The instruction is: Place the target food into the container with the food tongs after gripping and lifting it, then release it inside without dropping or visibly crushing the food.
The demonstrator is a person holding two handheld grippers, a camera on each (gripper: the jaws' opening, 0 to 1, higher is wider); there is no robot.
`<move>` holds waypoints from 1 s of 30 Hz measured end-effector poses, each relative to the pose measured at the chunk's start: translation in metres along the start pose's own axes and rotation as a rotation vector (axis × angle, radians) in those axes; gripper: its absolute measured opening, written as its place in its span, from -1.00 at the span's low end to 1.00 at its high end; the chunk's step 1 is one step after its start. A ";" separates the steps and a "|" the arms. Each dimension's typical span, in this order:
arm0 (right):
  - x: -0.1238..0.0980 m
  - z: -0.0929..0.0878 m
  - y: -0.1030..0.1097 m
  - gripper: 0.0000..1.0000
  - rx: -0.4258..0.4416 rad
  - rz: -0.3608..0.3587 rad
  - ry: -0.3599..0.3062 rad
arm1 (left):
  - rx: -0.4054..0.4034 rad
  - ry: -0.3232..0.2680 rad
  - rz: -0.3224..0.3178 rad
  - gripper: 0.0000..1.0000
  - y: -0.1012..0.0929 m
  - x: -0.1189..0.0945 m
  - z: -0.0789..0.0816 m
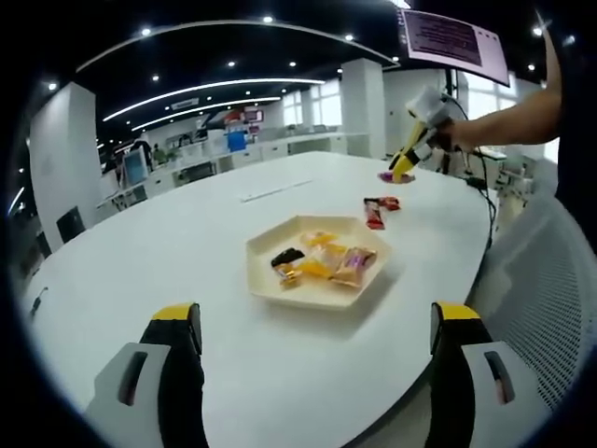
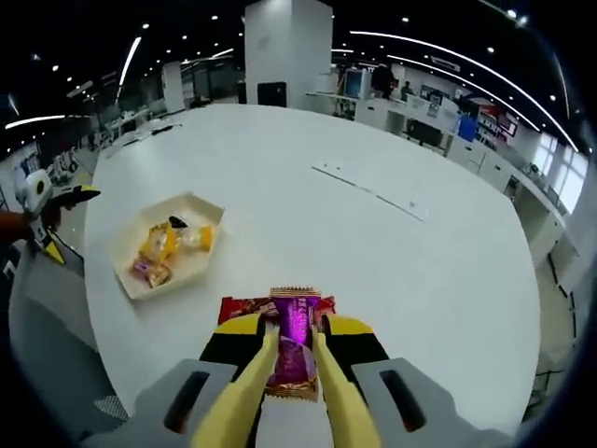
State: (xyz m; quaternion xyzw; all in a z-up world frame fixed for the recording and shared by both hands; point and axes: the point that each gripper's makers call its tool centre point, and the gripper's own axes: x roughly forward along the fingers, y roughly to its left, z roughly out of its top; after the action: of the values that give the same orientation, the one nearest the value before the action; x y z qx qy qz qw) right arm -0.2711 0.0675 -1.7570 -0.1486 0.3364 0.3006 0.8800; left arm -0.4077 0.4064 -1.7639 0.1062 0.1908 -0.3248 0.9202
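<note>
Right hand-held gripper: yellow tongs ride in its jaws, and the tong tips are pressed in on a purple snack packet. Seen from the left gripper view, the packet hangs at the tong tips above the bench, so I judge it already lifted, not resting. Below and behind it in the right gripper view, a red wrapper lies on the bench; in the left gripper view two small red packets lie well apart from the tray.

Left hand-held gripper: jaws spread wide, nothing between them, hovering over the near edge of the bench and facing the tray.

Container: a pale hexagonal tray sitting on the bench with several wrapped snacks inside (orange, yellow, one dark). In the right gripper view the tray is to the left of the tongs, well apart from the held packet.

Step in hand, my judgement: carry to the tray. To do it well:
- keep the squeeze just firm enough; the wrapper shows no visible buckling now.
- travel level, no swinging, so the packet doesn't slip from the tips.
- come in over the tray's rim and lower close to the snacks before easing the tongs apart.
- aim for a bare patch of tray floor.
</note>
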 end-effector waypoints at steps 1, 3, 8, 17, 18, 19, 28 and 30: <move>0.000 0.002 -0.001 -0.54 0.004 0.001 -0.001 | 0.001 0.004 0.000 0.97 0.000 0.000 -0.001; -0.001 0.005 -0.001 -0.54 -0.002 -0.001 -0.005 | 0.001 0.001 -0.002 0.97 -0.001 0.000 0.000; -0.002 0.009 -0.001 -0.54 -0.013 -0.001 -0.007 | 0.000 0.003 0.000 0.97 0.000 0.000 0.000; 0.003 0.020 0.006 -0.54 -0.042 0.014 -0.011 | 0.000 0.002 -0.001 0.97 0.000 0.000 0.000; 0.003 0.021 0.008 -0.54 -0.047 0.017 -0.011 | 0.001 0.002 -0.001 0.97 0.000 0.000 0.000; 0.004 0.022 0.009 -0.54 -0.051 0.020 -0.010 | 0.000 0.000 -0.001 0.97 0.000 0.000 0.000; 0.018 0.034 0.036 -0.54 -0.082 0.066 -0.015 | 0.000 -0.005 0.000 0.97 0.000 0.000 0.001; 0.021 0.038 0.043 -0.54 -0.099 0.078 -0.015 | -0.004 -0.005 0.001 0.97 0.000 0.000 0.001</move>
State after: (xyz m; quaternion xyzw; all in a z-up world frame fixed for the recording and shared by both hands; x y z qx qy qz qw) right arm -0.2666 0.1280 -1.7465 -0.1762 0.3201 0.3521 0.8617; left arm -0.4072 0.4062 -1.7631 0.1038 0.1889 -0.3244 0.9210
